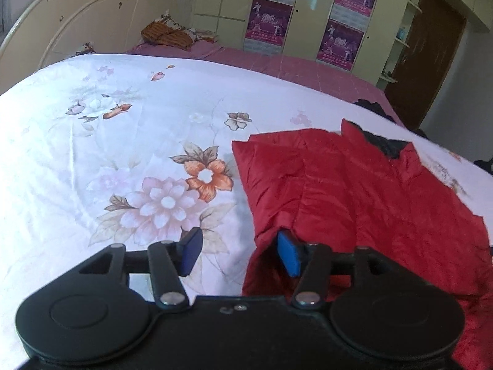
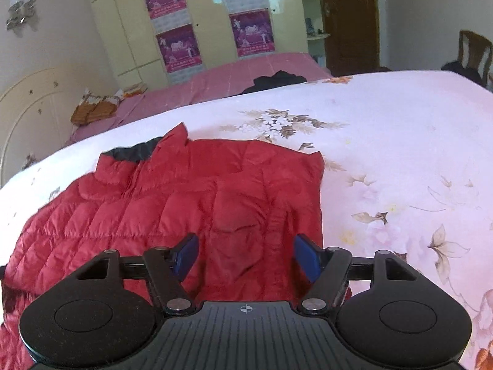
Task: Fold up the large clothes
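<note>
Across both views, the floral sheet [image 1: 107, 141] fills most of the frame, white with pink and orange flowers, spread over the bed. Behind it, 12 o'clock: a pink cover [image 2: 222, 77], then a cream wardrobe [image 2: 129, 30] with purple posters [image 2: 180, 47]. Brown door [image 2: 348, 15] at 1 o'clock in the right view; headboard [image 1: 80, 18] at 11 in the left view.

Red jacket [image 2: 191, 203] lies flat on the sheet, quilted, dark lining showing at the collar [image 2: 135, 151]. In the left view it sits at 3–5 o'clock; in the right view, centre to 8 o'clock. One side looks folded inward, with a straight edge at the right in the right view.

Dark garment [image 2: 277, 80] sits on the pink cover at 12. Orange striped pillow [image 1: 168, 35] is near the headboard.

Left gripper [image 1: 240, 254]: wide open, nothing held. Its right pad [image 1: 288, 256] is at the jacket's edge, contact unclear; left pad [image 1: 191, 251] is over bare sheet.

Right gripper [image 2: 246, 256]: wide open, nothing held, both pads over the jacket's near right part.
</note>
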